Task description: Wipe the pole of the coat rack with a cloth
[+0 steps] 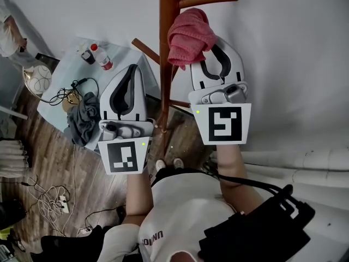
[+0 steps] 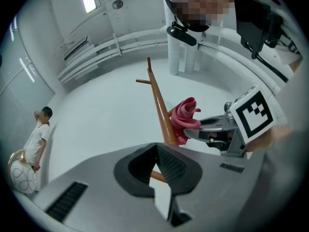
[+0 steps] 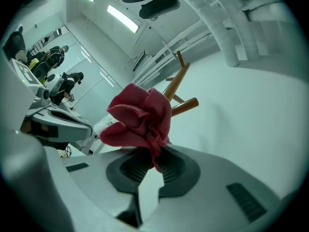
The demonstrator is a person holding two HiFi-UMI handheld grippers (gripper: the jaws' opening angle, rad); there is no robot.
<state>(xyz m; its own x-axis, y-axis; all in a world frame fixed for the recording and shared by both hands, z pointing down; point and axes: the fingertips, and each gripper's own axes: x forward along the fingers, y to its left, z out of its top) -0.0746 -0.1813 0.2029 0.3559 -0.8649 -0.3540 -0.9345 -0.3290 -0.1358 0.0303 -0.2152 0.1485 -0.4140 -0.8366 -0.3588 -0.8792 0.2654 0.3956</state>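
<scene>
Your right tongs are clamped on the cloth, right beside the pole. Left tongs are closed and empty. Looks mid-wipe: next, press the cloth on and stroke along.

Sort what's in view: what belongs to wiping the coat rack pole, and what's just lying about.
Job in hand: brown wooden coat rack pole; crumpled pink-red cloth, clamped in the right gripper; left gripper, shut and empty.

Lying about: red-capped clear plastic bottle on the pale blue table; heap of grey fabric; tangle of white cables on the floor.
</scene>
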